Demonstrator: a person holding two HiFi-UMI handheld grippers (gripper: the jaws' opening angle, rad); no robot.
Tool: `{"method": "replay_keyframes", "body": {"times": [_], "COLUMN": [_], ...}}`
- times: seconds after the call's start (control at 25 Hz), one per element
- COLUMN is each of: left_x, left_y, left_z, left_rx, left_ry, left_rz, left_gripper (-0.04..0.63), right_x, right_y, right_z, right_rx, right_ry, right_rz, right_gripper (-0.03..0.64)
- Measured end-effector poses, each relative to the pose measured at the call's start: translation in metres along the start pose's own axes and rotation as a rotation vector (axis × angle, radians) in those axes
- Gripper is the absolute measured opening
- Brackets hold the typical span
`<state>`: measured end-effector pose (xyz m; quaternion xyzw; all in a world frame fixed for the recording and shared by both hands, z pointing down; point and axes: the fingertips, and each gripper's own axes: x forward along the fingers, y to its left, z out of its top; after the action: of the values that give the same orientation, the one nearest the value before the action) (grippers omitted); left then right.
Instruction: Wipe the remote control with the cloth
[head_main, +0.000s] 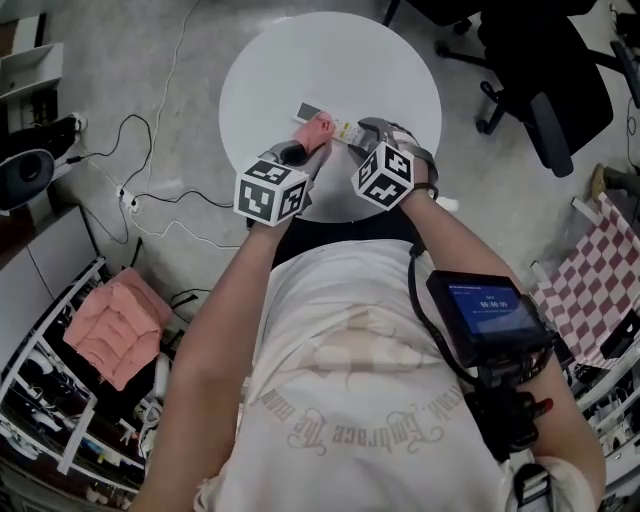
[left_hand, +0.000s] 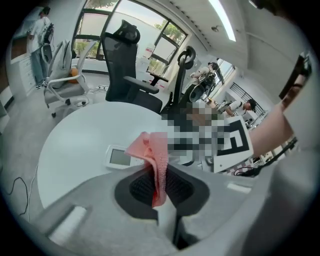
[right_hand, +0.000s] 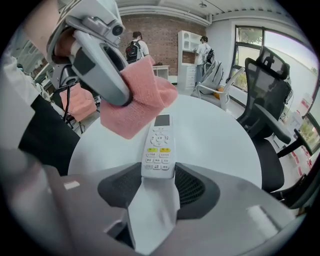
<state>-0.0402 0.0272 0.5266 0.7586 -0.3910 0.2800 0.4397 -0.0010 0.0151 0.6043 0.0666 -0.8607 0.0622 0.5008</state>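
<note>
A person seated at a round white table (head_main: 330, 60) holds a white remote control (right_hand: 159, 150) by its lower end in the right gripper (right_hand: 159, 175), whose jaws clamp on the handset's two sides, buttons and small screen facing up. The left gripper (left_hand: 159, 187) has its jaws closed on a fold of pink cloth (left_hand: 155, 160), which hangs over the remote's top left corner, beside the screen, and covers that edge. Both tools meet over the near edge of the tabletop, which carries nothing else in view. Around it lies a grey floor crossed by white cables (head_main: 150, 190), with black office chairs (head_main: 540, 80) beyond the table. A brick wall (right_hand: 165, 37) and white cabinets close the far end of the room, where people stand, and tall windows (left_hand: 125, 20) line another side.
</note>
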Motion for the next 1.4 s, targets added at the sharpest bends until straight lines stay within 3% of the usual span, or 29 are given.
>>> {"method": "replay_keyframes", "body": {"times": [0.24, 0.32, 0.44, 0.56, 0.76, 0.88, 1.04, 1.2, 1.4], "left_x": [-0.024, -0.027, -0.036, -0.048, -0.061, -0.067, -0.077, -0.09, -0.112], "left_y": [-0.002, -0.001, 0.0, 0.002, 0.003, 0.001, -0.004, -0.022, -0.044], "left_z": [-0.015, -0.021, -0.03, -0.039, -0.043, -0.036, -0.017, 0.012, 0.041], "left_rx": [-0.023, -0.036, -0.065, -0.109, -0.27, -0.361, -0.48, -0.612, -0.698], "left_ry": [-0.031, -0.038, -0.058, -0.095, -0.207, -0.279, -0.377, -0.494, -0.599], "left_rz": [0.014, 0.012, 0.003, -0.003, -0.052, -0.112, -0.215, -0.396, -0.631], "left_gripper": [0.021, 0.021, 0.021, 0.021, 0.021, 0.021, 0.022, 0.023, 0.023], "right_x": [-0.008, -0.009, -0.014, -0.025, -0.048, -0.071, -0.108, -0.146, -0.177], "right_y": [0.005, 0.004, 0.006, 0.01, 0.01, 0.015, 0.02, 0.022, 0.03], "right_z": [0.001, -0.001, -0.003, -0.008, -0.001, 0.021, 0.062, 0.101, 0.143], "right_rx": [0.0, 0.045, 0.214, 0.461, 0.781, 0.878, 0.923, 0.877, 0.789], "right_ry": [0.016, 0.013, -0.016, -0.075, -0.258, -0.433, -0.637, -0.778, -0.872], "right_rz": [-0.001, 0.012, 0.052, 0.117, 0.282, 0.412, 0.554, 0.666, 0.765], "right_gripper": [0.212, 0.21, 0.209, 0.209, 0.209, 0.209, 0.209, 0.209, 0.209]}}
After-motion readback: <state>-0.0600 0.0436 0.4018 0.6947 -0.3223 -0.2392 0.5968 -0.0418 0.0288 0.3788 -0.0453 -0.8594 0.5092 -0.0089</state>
